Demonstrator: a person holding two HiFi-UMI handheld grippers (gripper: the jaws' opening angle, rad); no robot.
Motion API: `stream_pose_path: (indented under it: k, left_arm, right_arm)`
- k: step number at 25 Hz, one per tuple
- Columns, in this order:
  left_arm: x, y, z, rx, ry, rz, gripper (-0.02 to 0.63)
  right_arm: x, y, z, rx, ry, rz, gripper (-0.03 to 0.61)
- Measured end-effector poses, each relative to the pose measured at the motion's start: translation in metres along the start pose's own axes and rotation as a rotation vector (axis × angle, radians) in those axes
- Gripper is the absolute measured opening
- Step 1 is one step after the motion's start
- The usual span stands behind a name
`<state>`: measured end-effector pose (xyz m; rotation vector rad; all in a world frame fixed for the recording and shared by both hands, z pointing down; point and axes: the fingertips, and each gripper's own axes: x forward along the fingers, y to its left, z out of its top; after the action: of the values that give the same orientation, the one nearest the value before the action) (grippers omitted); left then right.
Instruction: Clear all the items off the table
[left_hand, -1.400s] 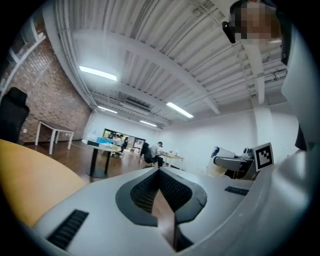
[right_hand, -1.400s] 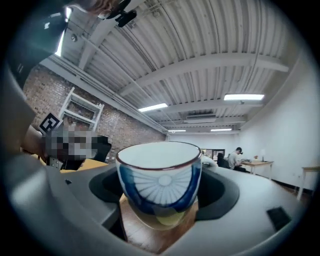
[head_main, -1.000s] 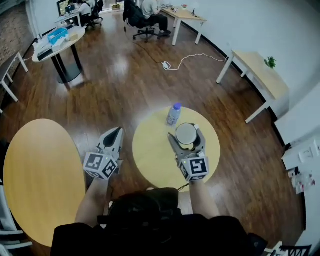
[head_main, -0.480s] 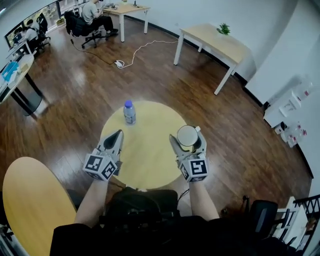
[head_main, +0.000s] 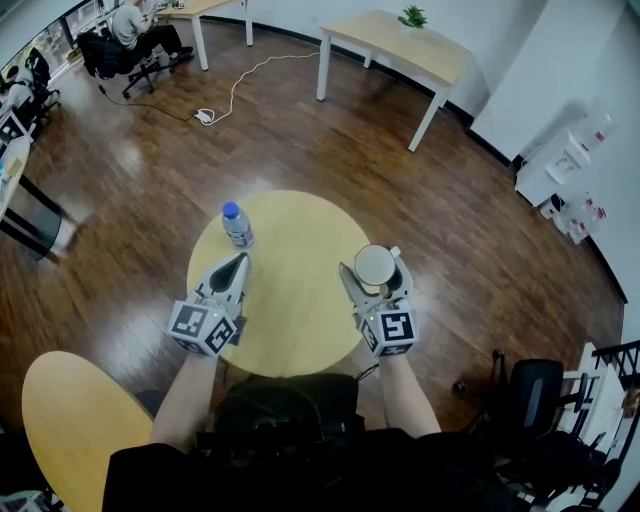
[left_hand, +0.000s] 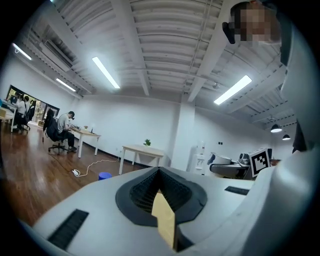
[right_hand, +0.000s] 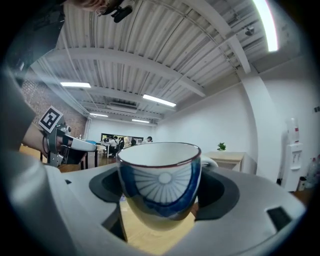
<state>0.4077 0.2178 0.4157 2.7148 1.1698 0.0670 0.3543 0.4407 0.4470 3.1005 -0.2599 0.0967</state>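
A white cup with a blue fan pattern sits between the jaws of my right gripper, which is shut on it above the right side of the round yellow table; the cup shows from above in the head view. A clear water bottle with a blue cap stands upright near the table's far left edge; only its cap peeks over the jaws in the left gripper view. My left gripper is shut and empty over the table's left side, a little nearer than the bottle.
A second round yellow table stands at lower left. A rectangular wooden table with a small plant is beyond, with a white cable and power strip on the wood floor. An office chair stands at lower right. People sit at desks far off.
The view has swung round, so the table and bottle now lie further left and nearer. Both grippers keep their pose, the right still holding the cup.
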Motion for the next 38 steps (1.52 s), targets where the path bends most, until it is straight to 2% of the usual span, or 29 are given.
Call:
stream_pose_path:
  k: [9,15,22,30,38]
  left_arm:
    - [-0.006,0.045,-0.061,-0.08,0.124,0.044,0.0]
    - [-0.011,0.055,-0.11,-0.119,0.214,0.054,0.0]
    - [-0.009,0.071,-0.148,-0.141,0.293,0.062,0.0]
    - [-0.017,0.081,-0.174,-0.167,0.343,0.069,0.0]
    - [-0.018,0.074,-0.186,-0.187,0.369,0.047,0.0]
  right_arm:
    - [0.037,0.018,-0.068,0.042,0.123,0.036,0.41]
    - [0.043,0.028,-0.131,0.087,0.231,0.045,0.41]
    - [0.056,0.035,-0.176,0.114,0.309,0.034,0.41]
    - [0.069,0.037,-0.208,0.132,0.339,0.011,0.41]
    - [0.083,0.036,-0.212,0.138,0.313,-0.001,0.41]
